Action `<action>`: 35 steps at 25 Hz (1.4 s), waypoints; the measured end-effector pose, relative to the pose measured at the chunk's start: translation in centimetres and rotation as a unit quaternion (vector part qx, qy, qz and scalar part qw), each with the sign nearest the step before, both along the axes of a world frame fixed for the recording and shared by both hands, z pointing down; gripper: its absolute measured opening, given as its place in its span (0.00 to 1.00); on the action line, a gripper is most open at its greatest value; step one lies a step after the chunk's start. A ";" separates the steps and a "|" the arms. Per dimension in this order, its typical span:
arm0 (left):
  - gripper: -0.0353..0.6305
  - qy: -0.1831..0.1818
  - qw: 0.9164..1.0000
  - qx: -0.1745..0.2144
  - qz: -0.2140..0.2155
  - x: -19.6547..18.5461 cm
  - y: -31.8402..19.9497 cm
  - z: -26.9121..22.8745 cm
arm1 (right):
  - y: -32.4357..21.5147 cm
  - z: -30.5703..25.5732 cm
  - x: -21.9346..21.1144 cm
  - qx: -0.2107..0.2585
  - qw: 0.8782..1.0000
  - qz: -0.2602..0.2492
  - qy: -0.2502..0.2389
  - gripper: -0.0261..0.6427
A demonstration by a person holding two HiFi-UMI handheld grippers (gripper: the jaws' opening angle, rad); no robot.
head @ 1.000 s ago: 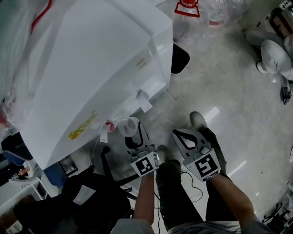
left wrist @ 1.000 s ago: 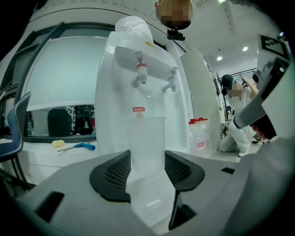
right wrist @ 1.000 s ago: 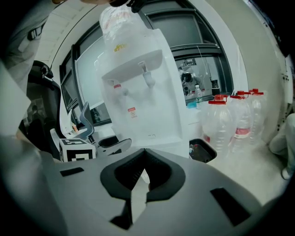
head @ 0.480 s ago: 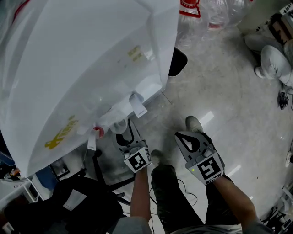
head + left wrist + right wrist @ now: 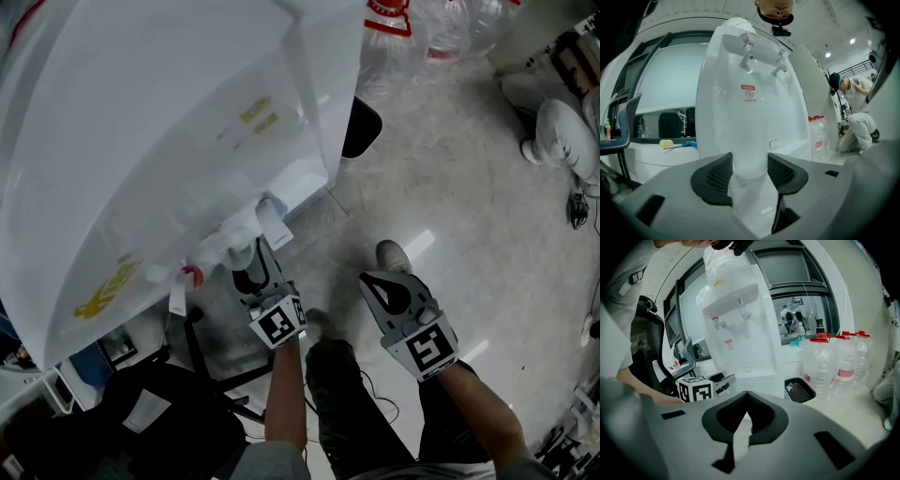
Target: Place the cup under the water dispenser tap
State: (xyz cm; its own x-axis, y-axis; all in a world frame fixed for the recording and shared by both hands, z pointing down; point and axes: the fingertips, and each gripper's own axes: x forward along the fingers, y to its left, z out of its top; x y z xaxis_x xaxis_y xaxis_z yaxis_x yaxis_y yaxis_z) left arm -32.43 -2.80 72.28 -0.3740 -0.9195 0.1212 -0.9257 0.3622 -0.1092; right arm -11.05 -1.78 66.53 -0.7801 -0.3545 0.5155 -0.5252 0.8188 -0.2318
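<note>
The white water dispenser [image 5: 159, 159] fills the upper left of the head view, with a red tap [image 5: 192, 276] and a second tap [image 5: 273, 213] on its front. My left gripper [image 5: 246, 266] is shut on a translucent white cup [image 5: 240, 253], which it holds upright close below the tap ledge, between the two taps; the ledge hides part of the rim. In the left gripper view the cup [image 5: 750, 152] sits between the black pads [image 5: 716, 176], with the dispenser [image 5: 754, 108] straight ahead. My right gripper [image 5: 375, 281] hangs off to the right, shut and holding nothing [image 5: 746, 397].
Large clear water bottles [image 5: 441, 28] [image 5: 836, 362] stand right of the dispenser, beside a black bin [image 5: 363, 127] [image 5: 800, 390]. A black office chair [image 5: 159, 412] is at the lower left. A person in white crouches at the far right [image 5: 858, 126]. The wearer's shoe [image 5: 394, 255] is on the grey floor.
My left gripper has carried the cup in toward the dispenser, from clear of the front to under the tap ledge. The right gripper has sunk slightly and stays shut.
</note>
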 end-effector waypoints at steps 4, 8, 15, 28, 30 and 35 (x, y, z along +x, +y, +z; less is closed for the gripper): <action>0.40 0.007 1.000 0.001 -0.006 0.0 -0.1 0.0 | -0.3 0.0 0.4 0.000 1.000 0.003 0.001 0.06; 0.40 0.027 1.000 0.002 -0.013 0.0 -0.4 0.4 | -0.4 -0.2 0.3 0.000 1.000 0.002 0.000 0.06; 0.49 0.035 0.999 -0.004 -0.011 0.5 -0.6 0.7 | -0.6 -0.1 0.7 -0.005 1.000 0.006 -0.001 0.06; 0.50 0.106 0.993 -0.052 -0.019 2.5 4.7 -4.6 | 0.0 -6.3 -1.0 -0.039 0.998 0.020 -0.040 0.06; 0.48 0.111 0.992 -0.052 -0.011 3.3 5.2 -7.0 | 0.0 -8.0 -1.1 -0.040 0.998 0.024 -0.046 0.06; 0.37 0.137 0.988 -0.065 0.033 5.5 5.9 -13.9 | -0.1 -13.0 -1.3 -0.045 0.997 0.034 -0.057 0.06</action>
State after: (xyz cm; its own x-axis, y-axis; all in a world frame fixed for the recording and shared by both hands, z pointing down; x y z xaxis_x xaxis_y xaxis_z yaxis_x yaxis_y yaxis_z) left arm -26.92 3.05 58.35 -0.2506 -0.9108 0.3281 -0.9479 0.2997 0.1080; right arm -12.31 -1.85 53.52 -0.8116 -0.3652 0.4560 -0.5446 0.7555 -0.3642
